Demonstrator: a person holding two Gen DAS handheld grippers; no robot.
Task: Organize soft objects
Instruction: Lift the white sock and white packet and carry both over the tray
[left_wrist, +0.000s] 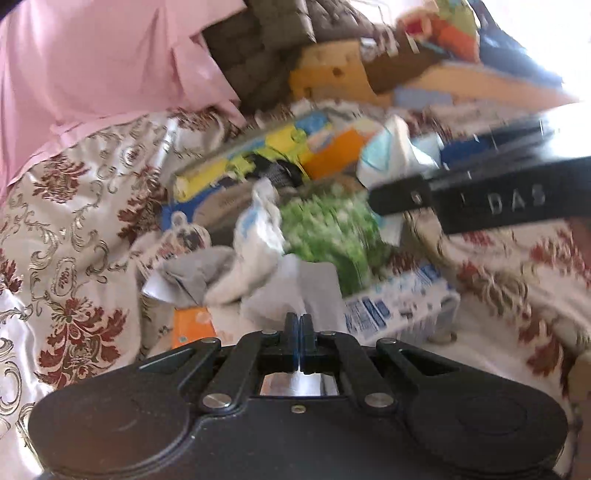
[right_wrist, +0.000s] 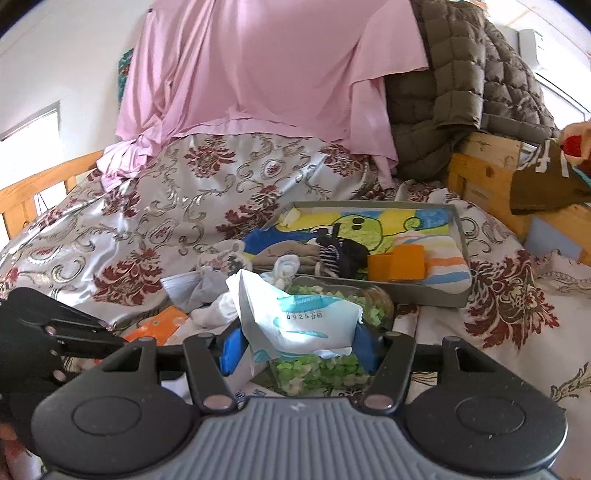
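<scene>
My right gripper (right_wrist: 299, 349) is shut on a white packet with blue print (right_wrist: 295, 317), its blue pads pressing both sides. Under the packet lies a clear bag of green bits (right_wrist: 325, 369). In the left wrist view my left gripper (left_wrist: 300, 323) is shut, its tips against a crumpled white cloth (left_wrist: 295, 288); I cannot tell whether any of it is pinched. One finger (left_wrist: 480, 201) of the right gripper reaches in from the right, over the green bag (left_wrist: 332, 229). A grey tray (right_wrist: 460, 236) behind holds dark socks, an orange block and a striped cloth.
The patterned bedspread (right_wrist: 147, 206) carries a grey cloth (right_wrist: 207, 288) and an orange pack (right_wrist: 162, 325) at the left. A pink sheet (right_wrist: 258, 74) and a brown quilted jacket (right_wrist: 461, 92) are piled behind. A wooden bed frame (right_wrist: 480, 166) stands at the right.
</scene>
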